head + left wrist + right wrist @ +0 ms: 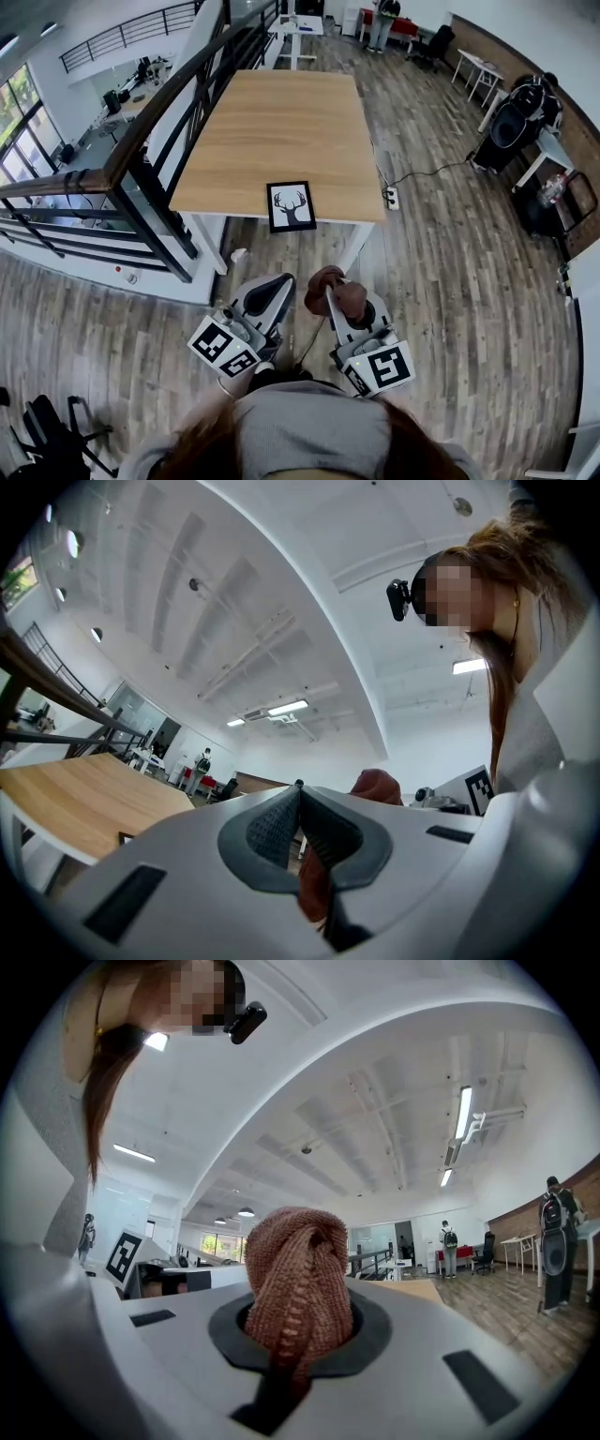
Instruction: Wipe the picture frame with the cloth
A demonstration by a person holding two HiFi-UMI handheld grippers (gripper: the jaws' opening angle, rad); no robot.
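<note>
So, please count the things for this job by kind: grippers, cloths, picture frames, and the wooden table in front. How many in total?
Grippers: 2 (left gripper, right gripper)
Cloth: 1
Picture frame: 1
Wooden table: 1
Total: 5
</note>
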